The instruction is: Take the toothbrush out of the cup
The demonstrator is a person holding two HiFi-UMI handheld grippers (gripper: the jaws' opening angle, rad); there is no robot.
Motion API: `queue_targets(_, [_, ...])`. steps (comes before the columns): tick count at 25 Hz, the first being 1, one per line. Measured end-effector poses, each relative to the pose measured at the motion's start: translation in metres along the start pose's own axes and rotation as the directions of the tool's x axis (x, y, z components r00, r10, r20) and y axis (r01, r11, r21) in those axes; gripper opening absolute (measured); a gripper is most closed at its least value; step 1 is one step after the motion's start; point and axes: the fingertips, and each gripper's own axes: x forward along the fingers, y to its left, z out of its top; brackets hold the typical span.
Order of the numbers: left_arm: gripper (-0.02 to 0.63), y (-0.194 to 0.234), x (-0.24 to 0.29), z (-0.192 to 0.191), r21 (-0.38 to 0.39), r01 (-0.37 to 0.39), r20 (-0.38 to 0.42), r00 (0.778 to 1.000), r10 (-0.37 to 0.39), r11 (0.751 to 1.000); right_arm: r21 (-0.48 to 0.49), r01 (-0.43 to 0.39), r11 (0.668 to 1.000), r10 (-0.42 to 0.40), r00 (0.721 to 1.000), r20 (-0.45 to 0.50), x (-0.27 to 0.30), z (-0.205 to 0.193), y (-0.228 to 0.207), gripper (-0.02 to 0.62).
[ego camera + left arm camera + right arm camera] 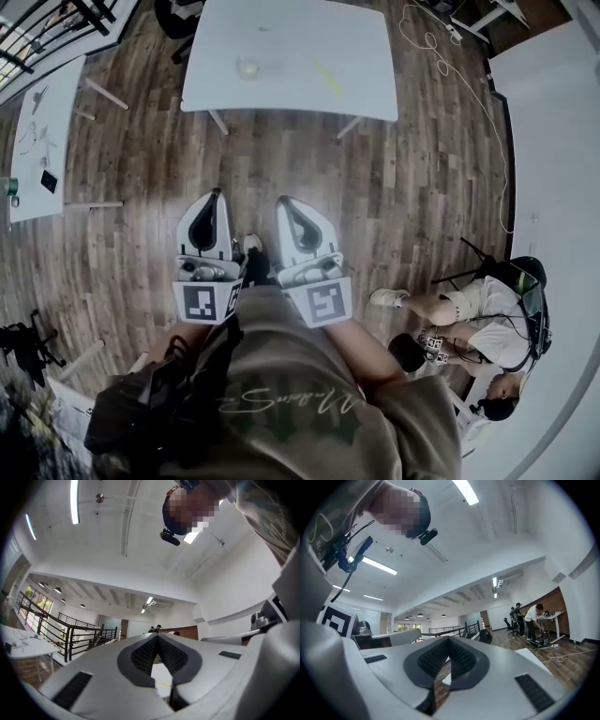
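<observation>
A clear cup [248,67] stands on the white table [291,94] ahead of me. A thin yellow toothbrush [328,80] lies flat on the tabletop to the cup's right, outside the cup. Both grippers are held close to the person's body over the wooden floor, well short of the table. My left gripper [217,194] [157,637] points forward with its fingertips together and nothing between them. My right gripper [284,202] [449,641] sits beside it, also shut and empty. Between the left jaws a strip of the white table [161,672] shows.
A second white table [47,141] with small items stands at the left by a black railing [47,23]. A white cable [459,75] trails over the floor at the upper right. Two people [469,328] sit at the lower right. Other people [532,620] stand at a distant desk.
</observation>
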Motion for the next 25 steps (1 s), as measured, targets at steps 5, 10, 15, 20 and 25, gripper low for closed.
queue_targets(5, [0.011,-0.015,-0.002,0.010,-0.004,0.023,0.017,1.000,-0.023,1.000,-0.019,0.007,1.000,-0.007,1.000,0.012,-0.006,0.009,0.001,-0.008])
queue_targets(10, [0.011,-0.030,0.002,0.011,-0.005,0.033,0.018,0.999,-0.033,0.999,-0.026,0.014,1.000,-0.013,1.000,0.014,-0.015,0.013,-0.006,-0.008])
queue_targets(15, [0.011,-0.045,0.008,0.011,-0.009,0.038,0.026,0.999,-0.038,0.999,-0.029,0.027,0.999,-0.027,1.000,0.004,-0.023,0.014,-0.014,-0.009])
queue_targets(20, [0.011,-0.052,0.013,0.008,0.005,0.045,0.017,0.999,-0.045,0.999,-0.041,0.041,0.998,-0.042,0.999,-0.013,-0.021,0.012,-0.022,-0.009])
queue_targets(25, [0.011,-0.055,0.012,0.003,0.016,0.039,0.006,0.999,-0.039,0.999,-0.037,0.056,0.998,-0.057,0.998,-0.019,-0.023,0.009,-0.032,-0.009])
